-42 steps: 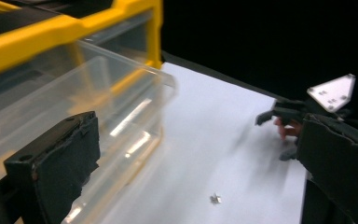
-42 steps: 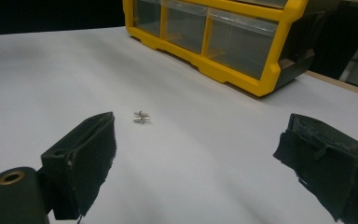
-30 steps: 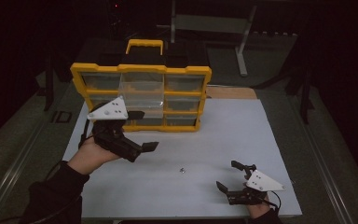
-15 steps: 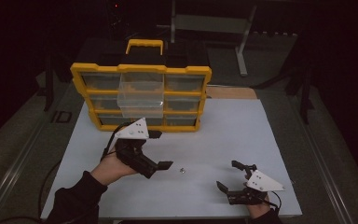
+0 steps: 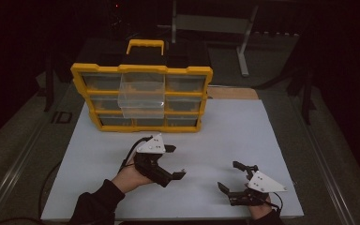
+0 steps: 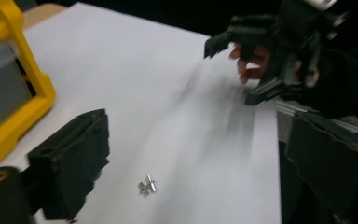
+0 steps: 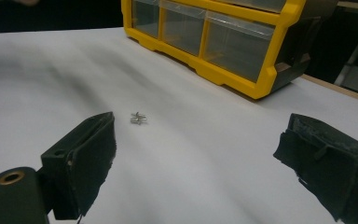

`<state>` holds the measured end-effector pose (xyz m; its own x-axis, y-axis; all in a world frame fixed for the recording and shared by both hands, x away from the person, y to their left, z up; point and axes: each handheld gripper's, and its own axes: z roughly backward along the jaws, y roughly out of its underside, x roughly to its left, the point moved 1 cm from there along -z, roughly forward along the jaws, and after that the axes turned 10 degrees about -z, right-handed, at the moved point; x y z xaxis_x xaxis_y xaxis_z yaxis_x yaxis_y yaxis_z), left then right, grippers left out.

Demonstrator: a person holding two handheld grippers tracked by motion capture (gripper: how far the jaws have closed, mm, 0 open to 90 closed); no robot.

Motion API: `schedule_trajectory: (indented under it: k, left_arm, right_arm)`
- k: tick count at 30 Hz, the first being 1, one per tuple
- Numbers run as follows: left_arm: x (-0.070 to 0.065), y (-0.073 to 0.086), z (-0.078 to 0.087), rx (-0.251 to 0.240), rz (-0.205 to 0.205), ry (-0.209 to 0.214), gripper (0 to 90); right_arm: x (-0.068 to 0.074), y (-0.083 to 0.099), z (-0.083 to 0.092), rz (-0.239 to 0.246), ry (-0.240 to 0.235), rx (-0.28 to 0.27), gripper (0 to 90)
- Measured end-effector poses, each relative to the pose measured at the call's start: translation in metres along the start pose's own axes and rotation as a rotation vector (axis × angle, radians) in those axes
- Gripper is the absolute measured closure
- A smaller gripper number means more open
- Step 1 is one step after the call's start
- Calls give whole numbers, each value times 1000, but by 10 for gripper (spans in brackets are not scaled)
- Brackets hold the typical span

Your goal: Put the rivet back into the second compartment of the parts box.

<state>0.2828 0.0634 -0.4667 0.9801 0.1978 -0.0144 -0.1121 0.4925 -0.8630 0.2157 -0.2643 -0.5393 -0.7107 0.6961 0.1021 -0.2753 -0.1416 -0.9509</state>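
A small cluster of shiny metal pieces (image 6: 147, 186) lies on the white board (image 5: 262, 131). My left gripper (image 5: 177, 161) hovers low at the board's front middle, open, and the pieces lie between its spread jaws (image 6: 200, 172). My right gripper (image 5: 228, 175) rests at the front right, open with nothing held. In the right gripper view the metal pieces (image 7: 139, 118) lie a short way ahead of its open jaws (image 7: 205, 163), left of centre. The right gripper (image 6: 270, 51) also appears far off in the left gripper view.
A yellow drawer organizer (image 5: 140, 98) stands upright at the board's back left, with one clear drawer (image 5: 142, 101) pulled out of its middle. Its yellow frame (image 7: 223, 42) crosses the top of the right gripper view. Dark floor and a metal stand (image 5: 243, 42) lie beyond.
My left gripper has travelled from beside the organizer toward the front middle and lower, ending over the metal pieces. The right gripper has stayed put.
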Motion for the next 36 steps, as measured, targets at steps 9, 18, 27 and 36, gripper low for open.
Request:
schedule_trajectory:
  k: [9,18,27,36]
  left_arm:
    - [10,26,-31,53,45,-7,193]
    - [20,47,-50,72,96,-1,452]
    - [24,60,-67,146,109,-37,599]
    - [26,67,-75,190,123,-31,695]
  right_arm:
    - [0,0,0,-1,-2,2,95]
    - [0,1,-1,-2,-13,7,96]
    - [1,1,-1,-1,-19,10,110]
    - [1,1,-1,-2,-21,11,111]
